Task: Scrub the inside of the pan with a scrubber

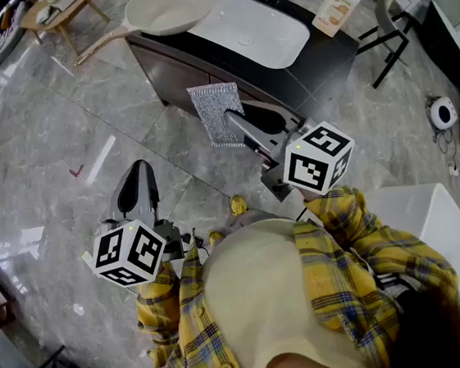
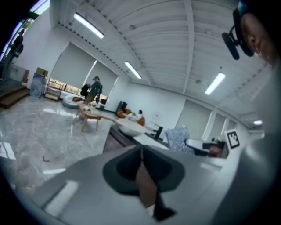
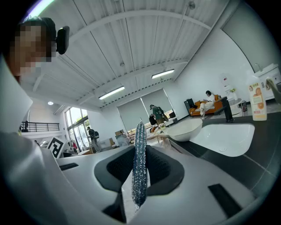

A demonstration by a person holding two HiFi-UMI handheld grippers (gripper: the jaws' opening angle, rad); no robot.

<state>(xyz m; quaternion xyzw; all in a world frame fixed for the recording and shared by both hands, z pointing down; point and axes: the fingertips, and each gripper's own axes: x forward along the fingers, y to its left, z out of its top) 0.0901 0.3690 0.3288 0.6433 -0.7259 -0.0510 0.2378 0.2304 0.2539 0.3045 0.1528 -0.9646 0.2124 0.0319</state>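
A cream pan with a wooden handle rests on the dark counter beside the white sink. It also shows in the left gripper view as the pan and in the right gripper view as the pan. My right gripper is shut on a silver glittery scrubber, held well short of the pan. The scrubber stands edge-on between the pads of the right gripper. My left gripper hangs over the floor; its jaws are shut with nothing between them.
A soap bottle stands at the counter's far right, past the sink. A small wooden table is at the far left and a black stool at the right. A white box-like object sits by my right side. People stand far off in the room.
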